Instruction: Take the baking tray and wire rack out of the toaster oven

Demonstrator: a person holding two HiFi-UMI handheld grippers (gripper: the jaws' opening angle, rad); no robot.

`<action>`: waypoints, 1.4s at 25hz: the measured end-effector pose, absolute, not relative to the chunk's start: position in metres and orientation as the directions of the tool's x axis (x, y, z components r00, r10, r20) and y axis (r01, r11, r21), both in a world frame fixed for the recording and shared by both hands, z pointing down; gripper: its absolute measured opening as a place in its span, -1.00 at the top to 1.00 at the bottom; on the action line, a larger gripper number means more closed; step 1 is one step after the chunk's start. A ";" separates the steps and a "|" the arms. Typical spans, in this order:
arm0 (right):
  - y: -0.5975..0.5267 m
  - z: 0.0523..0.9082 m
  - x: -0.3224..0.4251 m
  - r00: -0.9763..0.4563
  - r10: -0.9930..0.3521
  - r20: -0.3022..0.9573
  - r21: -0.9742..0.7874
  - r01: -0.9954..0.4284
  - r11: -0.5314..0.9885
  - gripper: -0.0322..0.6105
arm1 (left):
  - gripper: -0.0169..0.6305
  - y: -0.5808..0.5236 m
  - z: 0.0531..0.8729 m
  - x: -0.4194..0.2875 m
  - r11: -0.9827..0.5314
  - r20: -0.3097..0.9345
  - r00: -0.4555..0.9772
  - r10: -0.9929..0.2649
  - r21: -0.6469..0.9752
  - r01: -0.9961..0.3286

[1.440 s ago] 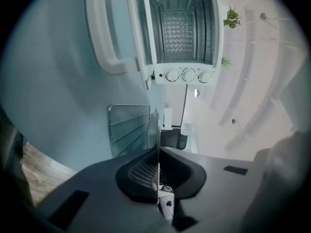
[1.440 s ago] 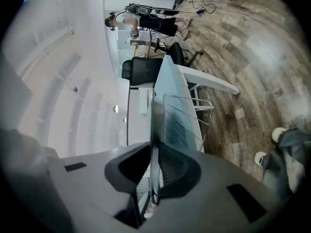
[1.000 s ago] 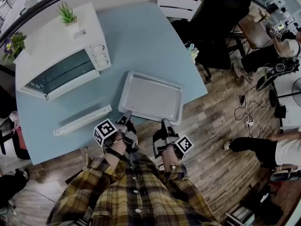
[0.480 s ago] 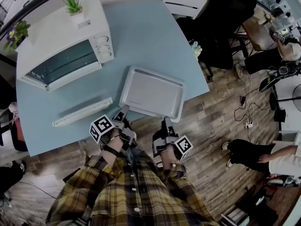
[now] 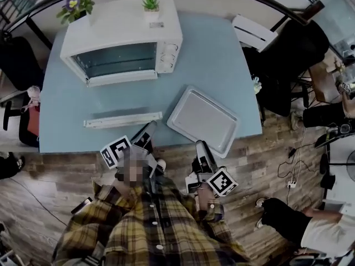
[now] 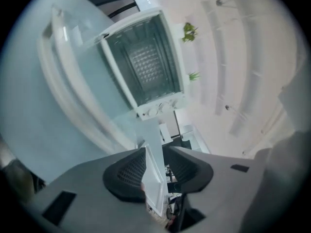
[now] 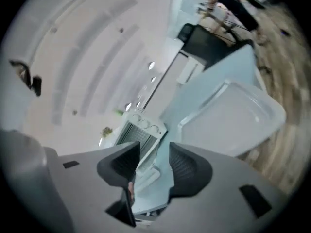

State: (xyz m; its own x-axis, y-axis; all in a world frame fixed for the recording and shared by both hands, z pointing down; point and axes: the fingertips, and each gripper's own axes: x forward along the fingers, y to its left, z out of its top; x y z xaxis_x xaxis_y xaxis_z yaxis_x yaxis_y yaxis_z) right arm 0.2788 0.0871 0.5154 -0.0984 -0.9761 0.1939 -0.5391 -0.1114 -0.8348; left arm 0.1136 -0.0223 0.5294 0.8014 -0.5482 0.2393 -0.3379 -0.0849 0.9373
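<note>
Silver rectangular metal baking tray: lay flat on pale blue table, near corner overhanging the edge, apparently set down clear of the oven mouth. Wire rack: sat inside white toaster oven, door dropped open, likely for access. Left gripper: jaws apart, closing, empty. Right gripper: jaws apart, opening, empty.

Beyond the jaws, the rectangular grey baking tray looks dull smooth metal, the pale blue tabletop matt, the brown plank floor grained wood.
</note>
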 end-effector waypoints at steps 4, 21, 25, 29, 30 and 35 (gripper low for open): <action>0.032 0.464 0.237 -0.218 -0.958 0.187 -0.526 -0.846 0.090 0.32 | 0.55 -0.051 0.474 0.063 -0.307 0.132 0.759 -0.637 0.860 -0.407; -0.080 0.384 0.072 -0.362 -0.921 0.146 0.120 -0.917 0.380 0.86 | 0.98 -0.112 0.378 -0.107 -0.539 0.159 0.556 -0.816 0.140 -0.831; -0.084 0.377 0.075 -0.342 -0.930 0.135 0.123 -0.925 0.358 0.89 | 0.98 -0.111 0.379 -0.117 -0.502 0.169 0.514 -0.841 0.108 -0.858; -0.088 0.380 0.090 -0.337 -0.929 0.149 0.118 -0.927 0.356 0.89 | 0.98 -0.108 0.387 -0.113 -0.486 0.183 0.501 -0.846 0.124 -0.865; -0.089 0.382 0.094 -0.327 -0.932 0.154 0.118 -0.931 0.346 0.89 | 0.98 -0.107 0.388 -0.111 -0.488 0.187 0.503 -0.844 0.124 -0.864; -0.089 0.389 0.102 -0.327 -0.929 0.174 0.104 -0.932 0.348 0.89 | 0.98 -0.105 0.393 -0.102 -0.493 0.197 0.508 -0.839 0.123 -0.862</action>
State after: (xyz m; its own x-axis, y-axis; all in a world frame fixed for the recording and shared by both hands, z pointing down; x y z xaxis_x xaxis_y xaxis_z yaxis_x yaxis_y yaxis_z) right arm 0.1017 -0.0895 0.3886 -0.3270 -0.9288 0.1743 -0.9319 0.3476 0.1035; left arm -0.1018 -0.1048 0.3929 0.5077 -0.8386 0.1973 -0.8615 -0.4927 0.1226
